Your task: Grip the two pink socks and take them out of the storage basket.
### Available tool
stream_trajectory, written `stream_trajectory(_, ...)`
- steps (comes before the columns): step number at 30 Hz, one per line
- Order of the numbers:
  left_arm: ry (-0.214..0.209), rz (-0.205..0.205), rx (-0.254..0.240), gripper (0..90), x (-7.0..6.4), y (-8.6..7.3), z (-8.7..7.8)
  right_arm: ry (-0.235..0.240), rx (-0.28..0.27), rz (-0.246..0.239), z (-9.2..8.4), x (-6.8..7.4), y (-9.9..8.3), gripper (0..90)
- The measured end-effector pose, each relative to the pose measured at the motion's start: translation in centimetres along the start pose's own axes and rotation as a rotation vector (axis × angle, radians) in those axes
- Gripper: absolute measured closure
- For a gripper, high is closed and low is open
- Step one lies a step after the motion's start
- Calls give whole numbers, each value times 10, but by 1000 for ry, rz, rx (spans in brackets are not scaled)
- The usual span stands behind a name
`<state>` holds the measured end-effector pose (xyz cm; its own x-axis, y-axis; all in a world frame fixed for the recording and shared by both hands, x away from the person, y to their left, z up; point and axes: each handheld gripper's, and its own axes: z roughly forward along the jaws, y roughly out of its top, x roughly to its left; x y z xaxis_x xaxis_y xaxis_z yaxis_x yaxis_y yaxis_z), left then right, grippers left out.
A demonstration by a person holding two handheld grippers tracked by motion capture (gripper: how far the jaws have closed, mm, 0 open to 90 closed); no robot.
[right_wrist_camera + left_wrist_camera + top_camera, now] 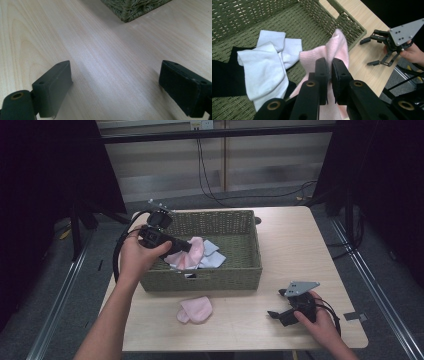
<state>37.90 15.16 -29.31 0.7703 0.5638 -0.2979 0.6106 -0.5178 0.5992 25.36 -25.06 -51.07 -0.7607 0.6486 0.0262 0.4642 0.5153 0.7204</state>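
Left hand-held gripper (329,72) clenched on pink sock (337,47) inside woven basket (248,270); sock's lower end hidden behind jaws. White socks (265,65) beside it, black item cut off at edge. Right hand-held gripper (115,85) released, jaws wide above bare counter (100,50). Second pink sock (196,309) on counter before basket.

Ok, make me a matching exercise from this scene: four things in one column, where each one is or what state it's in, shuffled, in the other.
Things:
1. left gripper
2. right gripper
3. white socks
4. loose pink sock

States:
A. lying on the table in front of the basket
B. open above bare table
C. shut on a pink sock
D. lying inside the basket

Pairs: 1-C, 2-B, 3-D, 4-A
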Motion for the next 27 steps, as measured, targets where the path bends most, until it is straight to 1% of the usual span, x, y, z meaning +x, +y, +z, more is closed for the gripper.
stream_trajectory(1, -4, 1, 0, 838, -2, -1, 0, 0, 0, -1, 0, 0, 0, 105)
stream_trajectory(2, -5, -9, -11, 838, -4, -1, 0, 0, 0, 0, 0, 0, 0, 105)
stream_trajectory(3, -7, 12, -3, 838, -5, -2, -1, 0, 0, 0, 0, 0, 0, 105)
stream_trajectory(4, -8, 0, -13, 838, -7, -3, 0, 0, 0, 0, 0, 0, 0, 105)
stream_trajectory(5, -12, 15, -2, 838, -8, -4, -1, 0, 0, 0, 0, 0, 0, 105)
stream_trajectory(6, -16, 20, 2, 838, -9, -5, 0, 0, 0, -1, 0, 0, 0, 105)
stream_trajectory(8, -23, 13, -4, 838, -11, -8, 2, 0, 0, 0, 0, 0, 0, 105)
stream_trajectory(9, -31, 24, 4, 838, -12, -9, 2, 0, 0, -1, 0, 0, 0, 105)
stream_trajectory(12, -32, 25, 10, 838, -14, -13, 4, 0, 0, 0, 0, 0, 0, 105)
stream_trajectory(13, -31, 25, 12, 837, -14, -14, 6, 0, 0, -1, 0, 0, 0, 105)
stream_trajectory(14, -32, 38, 22, 838, -14, -16, 7, 0, 0, -1, 0, 0, 0, 105)
stream_trajectory(17, -41, 33, 17, 836, -15, -22, 12, 0, 0, -1, 0, 0, 0, 105)
stream_trajectory(20, -51, 39, 25, 835, -15, -30, 19, 0, 0, -1, 0, 0, 0, 105)
stream_trajectory(21, -56, 37, 29, 835, -16, -33, 21, 0, 0, -1, 0, 0, 0, 105)
stream_trajectory(22, -61, 26, 21, 835, -17, -35, 24, 0, 0, -2, 0, 0, 0, 105)
stream_trajectory(23, -66, 41, 32, 835, -16, -38, 26, 0, 1, 0, 0, 0, 0, 105)
stream_trajectory(24, -65, 38, 30, 834, -17, -40, 28, 0, 0, 0, 0, 0, 0, 105)
stream_trajectory(25, -67, 44, 34, 834, -17, -42, 29, 0, 0, 0, 0, 0, 0, 105)
stream_trajectory(26, -66, 43, 31, 833, -17, -44, 31, 0, 0, 0, 0, 0, 0, 105)
stream_trajectory(27, -66, 29, 24, 832, -18, -47, 34, 0, 0, -1, 0, 0, 0, 105)
